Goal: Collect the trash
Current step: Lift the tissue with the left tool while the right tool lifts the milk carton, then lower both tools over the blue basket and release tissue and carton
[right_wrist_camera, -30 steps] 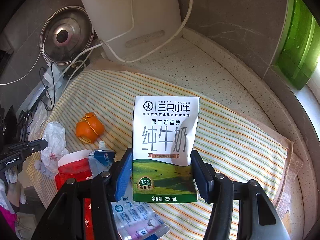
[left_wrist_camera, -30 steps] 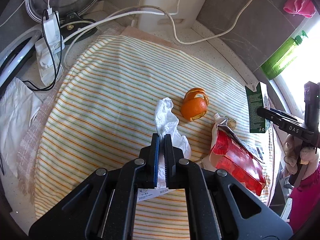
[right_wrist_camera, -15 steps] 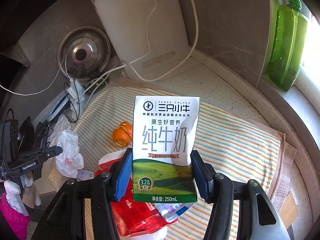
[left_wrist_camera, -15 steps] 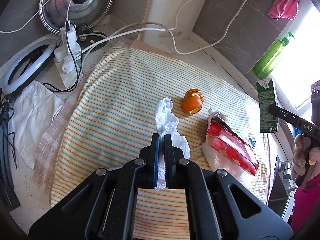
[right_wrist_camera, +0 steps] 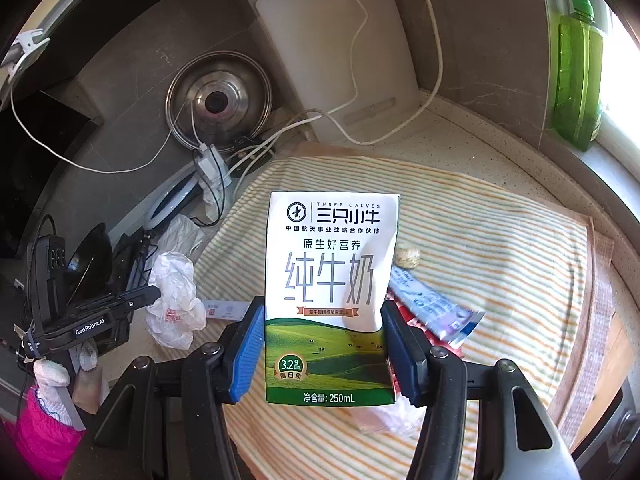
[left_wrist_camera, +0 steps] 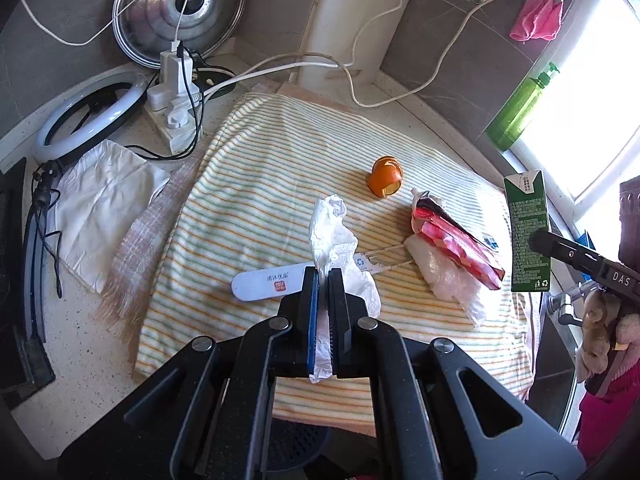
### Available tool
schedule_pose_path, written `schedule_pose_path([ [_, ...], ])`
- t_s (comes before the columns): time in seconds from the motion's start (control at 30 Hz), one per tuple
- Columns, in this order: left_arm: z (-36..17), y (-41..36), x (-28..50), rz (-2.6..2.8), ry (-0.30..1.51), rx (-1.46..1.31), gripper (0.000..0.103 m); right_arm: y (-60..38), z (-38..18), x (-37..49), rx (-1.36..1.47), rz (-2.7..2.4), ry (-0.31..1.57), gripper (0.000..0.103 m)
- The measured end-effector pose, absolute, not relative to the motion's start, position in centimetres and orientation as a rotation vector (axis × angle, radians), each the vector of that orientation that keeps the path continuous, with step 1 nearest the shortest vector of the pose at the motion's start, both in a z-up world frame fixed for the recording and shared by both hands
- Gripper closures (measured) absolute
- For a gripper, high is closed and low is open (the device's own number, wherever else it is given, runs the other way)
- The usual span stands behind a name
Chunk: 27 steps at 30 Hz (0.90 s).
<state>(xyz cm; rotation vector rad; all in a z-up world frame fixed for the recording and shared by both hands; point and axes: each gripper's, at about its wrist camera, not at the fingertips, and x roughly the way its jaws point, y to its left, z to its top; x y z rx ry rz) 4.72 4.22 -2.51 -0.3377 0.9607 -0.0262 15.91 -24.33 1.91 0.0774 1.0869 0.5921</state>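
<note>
White crumpled plastic bag (left_wrist_camera: pixel 336 240) is pinched in the left hand-held gripper (left_wrist_camera: pixel 323 280), above the striped cloth (left_wrist_camera: pixel 260 184). Right hand-held gripper (right_wrist_camera: pixel 326 344) squeezes a milk carton (right_wrist_camera: pixel 332 280) above that cloth too.

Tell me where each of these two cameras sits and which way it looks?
Left wrist: on the left gripper, looking down its fingers at a crumpled plastic bag it pinches over the striped cloth; a gloved hand shows at right.
Right wrist: on the right gripper, looking down at the milk carton it clamps.
Shared: cloth, pot lid, green bottle, each other's gripper.
</note>
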Motion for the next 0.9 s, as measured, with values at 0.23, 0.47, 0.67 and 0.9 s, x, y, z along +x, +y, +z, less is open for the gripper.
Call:
schedule_pose_path([
  [0.23, -3.1, 5.8, 0.0, -0.043, 0.967, -0.363, 0.101, -22.4, 1.7, 10.9, 0.138, 0.616, 1.110, 0.044],
  [0.47, -3.8, 7.0, -4.4, -0.056, 0.980, -0.358, 0.101, -20.3, 0.7, 4.9, 0.166, 0.625, 1.141, 0.044],
  [0.67, -5.6, 7.6, -7.2, -0.072, 1.015, -0.363, 0.101, -18.8, -0.7, 0.8, 0.204, 0.623, 1.177, 0.044],
  [0.9, -8.4, 8.4, -9.7, -0.084, 1.069, -0.363, 0.101, -17.2, -3.0, -2.9, 0.240, 0.614, 1.223, 0.044],
])
